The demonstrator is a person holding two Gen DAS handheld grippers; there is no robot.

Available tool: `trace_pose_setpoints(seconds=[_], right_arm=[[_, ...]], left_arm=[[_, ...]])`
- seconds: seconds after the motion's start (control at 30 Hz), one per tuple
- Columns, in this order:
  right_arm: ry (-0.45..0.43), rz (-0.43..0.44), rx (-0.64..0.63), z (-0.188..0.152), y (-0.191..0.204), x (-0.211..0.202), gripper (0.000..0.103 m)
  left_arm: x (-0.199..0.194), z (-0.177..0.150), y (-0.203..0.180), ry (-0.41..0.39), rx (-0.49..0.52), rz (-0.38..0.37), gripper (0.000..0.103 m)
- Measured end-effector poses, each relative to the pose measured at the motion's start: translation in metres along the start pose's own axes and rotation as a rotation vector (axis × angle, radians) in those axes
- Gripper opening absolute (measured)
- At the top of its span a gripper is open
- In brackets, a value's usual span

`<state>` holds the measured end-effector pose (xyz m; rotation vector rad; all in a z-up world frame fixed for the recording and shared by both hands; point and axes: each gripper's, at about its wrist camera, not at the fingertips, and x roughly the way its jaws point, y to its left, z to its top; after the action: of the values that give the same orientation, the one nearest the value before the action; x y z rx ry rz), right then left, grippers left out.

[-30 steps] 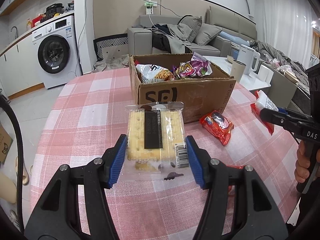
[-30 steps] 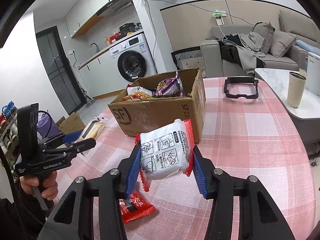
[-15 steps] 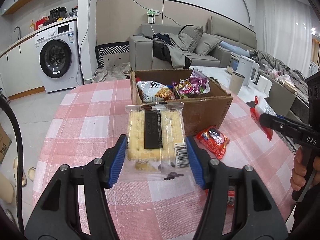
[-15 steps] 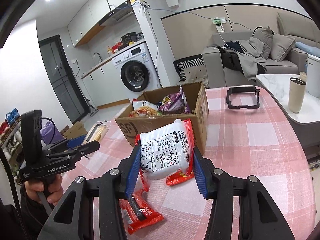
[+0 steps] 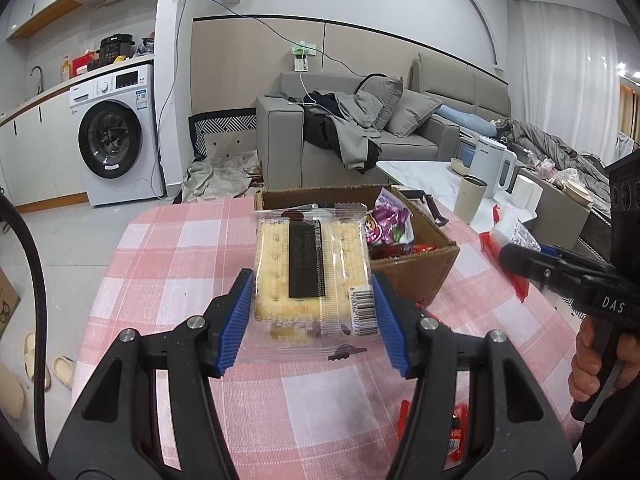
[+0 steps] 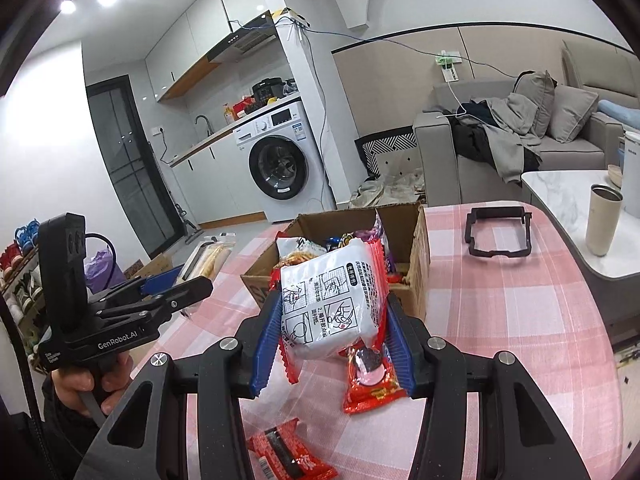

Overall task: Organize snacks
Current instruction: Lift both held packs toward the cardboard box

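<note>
My left gripper (image 5: 314,324) is shut on a clear cracker packet (image 5: 314,276) and holds it up in the air in front of the open cardboard box (image 5: 416,268). My right gripper (image 6: 330,344) is shut on a white and red noodle packet (image 6: 332,304), held above the table near the box (image 6: 416,248). The box holds several snack bags, among them a purple one (image 5: 390,226). Two red snack packets (image 6: 370,380) (image 6: 288,454) lie on the checked tablecloth below my right gripper. The right gripper also shows in the left wrist view (image 5: 516,258), and the left gripper in the right wrist view (image 6: 176,286).
A black plastic frame (image 6: 498,234) lies on the pink checked table (image 6: 500,320) behind the box. A white side table (image 6: 560,188) with a beige cup (image 6: 602,220) and a kettle (image 5: 490,164) stands to the right. A sofa and a washing machine are beyond.
Both grippers have risen with their packets and moved closer to the box, so more of its inside shows. The red packets on the table now sit lower in the views.
</note>
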<state>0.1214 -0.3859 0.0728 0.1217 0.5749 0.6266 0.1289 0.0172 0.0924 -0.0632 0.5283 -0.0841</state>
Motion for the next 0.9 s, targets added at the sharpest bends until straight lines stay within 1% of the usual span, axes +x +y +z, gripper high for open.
trace_pose_setpoints(seconds=[0.13, 0.33, 0.67, 0.9], right_arm=[[0.001, -0.012, -0.004, 0.008, 0.001, 0.006, 0.05], [-0.014, -0.026, 0.002, 0.021, -0.001, 0.013, 0.05], [-0.023, -0.075, -0.001, 0.036, -0.008, 0.031, 0.05], [-0.009, -0.087, -0.01, 0.038, -0.012, 0.046, 0.05]], left_arm=[[0.003, 0.01, -0.002, -0.011, 0.003, 0.007, 0.055], [0.019, 0.023, -0.003, -0.009, 0.001, 0.018, 0.055], [0.06, 0.037, -0.007, 0.015, 0.006, 0.025, 0.055], [0.09, 0.042, -0.005, 0.036, 0.002, 0.034, 0.055]])
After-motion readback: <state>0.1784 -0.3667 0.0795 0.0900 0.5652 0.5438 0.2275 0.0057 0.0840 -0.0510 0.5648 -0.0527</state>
